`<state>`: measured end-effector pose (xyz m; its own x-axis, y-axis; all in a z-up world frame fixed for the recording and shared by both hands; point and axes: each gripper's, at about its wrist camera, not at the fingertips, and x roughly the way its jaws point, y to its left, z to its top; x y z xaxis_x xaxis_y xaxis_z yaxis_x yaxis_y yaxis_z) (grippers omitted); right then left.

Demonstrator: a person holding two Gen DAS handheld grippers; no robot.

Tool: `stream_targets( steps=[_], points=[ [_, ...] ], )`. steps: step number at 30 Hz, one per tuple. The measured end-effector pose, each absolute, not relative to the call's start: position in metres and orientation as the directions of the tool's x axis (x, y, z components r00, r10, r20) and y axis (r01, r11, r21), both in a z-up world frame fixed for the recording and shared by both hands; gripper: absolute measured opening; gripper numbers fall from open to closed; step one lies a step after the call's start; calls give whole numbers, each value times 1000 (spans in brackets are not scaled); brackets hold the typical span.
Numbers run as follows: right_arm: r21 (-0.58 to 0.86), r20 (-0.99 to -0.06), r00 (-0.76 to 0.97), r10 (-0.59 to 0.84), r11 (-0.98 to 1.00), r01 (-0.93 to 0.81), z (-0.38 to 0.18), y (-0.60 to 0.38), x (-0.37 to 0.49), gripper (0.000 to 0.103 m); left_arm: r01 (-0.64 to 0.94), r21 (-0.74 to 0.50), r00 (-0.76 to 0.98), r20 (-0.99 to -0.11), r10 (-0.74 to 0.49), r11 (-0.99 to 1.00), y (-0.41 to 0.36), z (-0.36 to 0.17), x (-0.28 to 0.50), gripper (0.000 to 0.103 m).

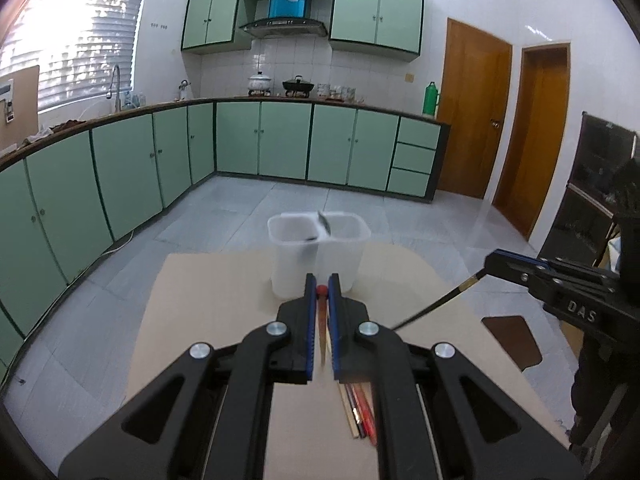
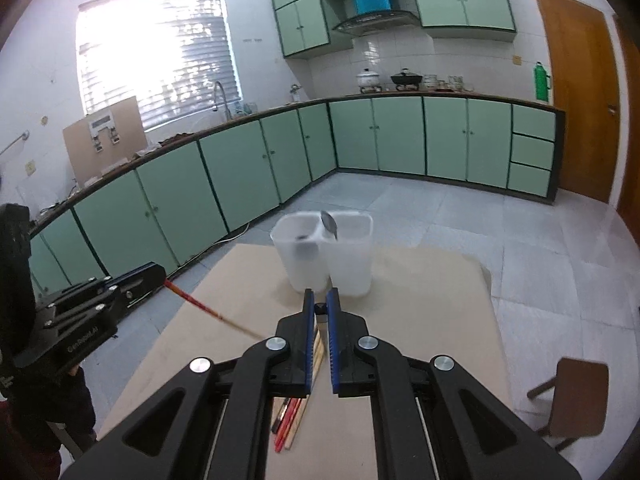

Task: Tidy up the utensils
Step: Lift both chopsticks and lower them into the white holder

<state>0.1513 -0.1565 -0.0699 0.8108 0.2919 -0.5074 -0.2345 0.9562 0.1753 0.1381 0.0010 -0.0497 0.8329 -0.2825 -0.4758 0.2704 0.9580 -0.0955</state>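
1. Left gripper (image 1: pixel 321 289), frame centre, clamps a red chopstick (image 1: pixel 321 320); right gripper (image 2: pixel 320 304) clamps a black chopstick (image 2: pixel 319 309).
2. Step: carrying both toward the holder (image 1: pixel 320 256) above centre.
3. Next, I judge: tip each upright over one compartment.

Both tools (image 1: pixel 322 286) (image 2: pixel 320 300) clamped shut, raised

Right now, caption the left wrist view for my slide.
Left gripper lifts a red chopstick toward the holder.
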Motion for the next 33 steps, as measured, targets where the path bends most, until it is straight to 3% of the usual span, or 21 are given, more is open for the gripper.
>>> stream_targets(
  steps=[11,22,27,33],
  points=[
    [112,-466,829,309,950,-291,-21,-152,186,6,314,-101,848,-417,-327,944,4,-8,166,5],
    [170,-263,923,280,955,-241,58,-176,240,6,282,-58,925,-248,-287,958,-2,62,209,5],
    [189,-252,936,245,961,-201,55,-178,280,6,247,-54,942,-223,-253,968,-8,64,242,5],
    [182,-302,930,211,970,-161,18,-174,316,6,221,-82,930,-283,-235,972,-17,36,289,5]
  ],
)
